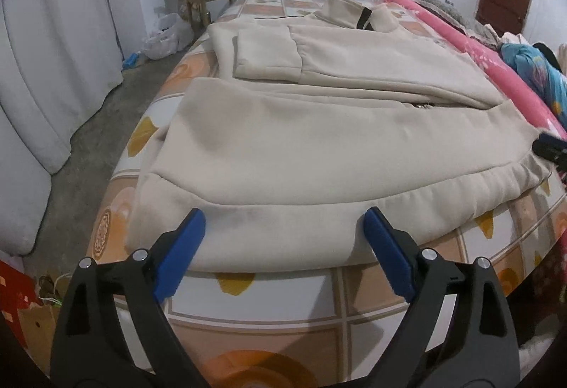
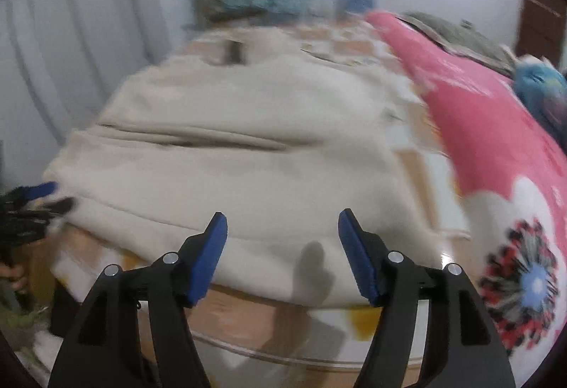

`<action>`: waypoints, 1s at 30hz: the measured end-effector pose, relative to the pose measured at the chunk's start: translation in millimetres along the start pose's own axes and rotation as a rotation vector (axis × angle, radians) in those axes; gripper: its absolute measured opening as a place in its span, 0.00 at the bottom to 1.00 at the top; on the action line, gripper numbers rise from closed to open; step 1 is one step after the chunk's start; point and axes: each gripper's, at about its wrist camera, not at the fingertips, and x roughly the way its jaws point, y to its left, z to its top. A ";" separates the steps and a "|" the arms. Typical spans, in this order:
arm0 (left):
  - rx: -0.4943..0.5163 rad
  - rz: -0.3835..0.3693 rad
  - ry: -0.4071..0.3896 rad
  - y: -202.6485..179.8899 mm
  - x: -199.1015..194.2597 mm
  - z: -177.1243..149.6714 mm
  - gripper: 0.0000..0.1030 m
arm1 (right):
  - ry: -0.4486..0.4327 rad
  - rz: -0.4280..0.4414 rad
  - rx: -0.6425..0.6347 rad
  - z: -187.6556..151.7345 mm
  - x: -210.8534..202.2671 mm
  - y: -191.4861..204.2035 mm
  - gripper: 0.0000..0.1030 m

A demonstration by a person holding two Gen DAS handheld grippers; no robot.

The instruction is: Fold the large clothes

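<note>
Grippers (image 1: pixel 285 221) (image 2: pixel 282 225) agape — jacket (image 1: pixel 319 140), pink blanket (image 2: pixel 496 140)

A large beige jacket (image 1: pixel 319 140) lies flat on the bed, partly folded; its ribbed hem runs crosswise just ahead of the tongs' tips; one sleeve is folded across the body, cuff toward the left; the collar, with a dark strip, lies at the end farthest from the tongs; a zipper shows mid-body.
</note>
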 end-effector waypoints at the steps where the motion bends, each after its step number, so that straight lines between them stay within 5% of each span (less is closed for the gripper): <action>1: -0.001 0.005 0.000 -0.5 0.4 -0.1 0.87 | -0.004 0.029 -0.018 0.7 1.6 11.6 0.64; 8: -0.025 0.007 0.015 0.2 1.7 3.1 0.88 | 0.077 0.006 -0.139 -9.5 50.6 70.1 0.80; 25: -0.027 0.028 0.036 -3.4 5.2 7.0 0.92 | 0.107 0.012 -0.062 -4.2 45.2 58.9 0.87; 30: -0.028 0.037 0.049 -4.6 7.6 9.5 0.92 | 0.073 -0.056 -0.021 -1.8 31.0 40.9 0.87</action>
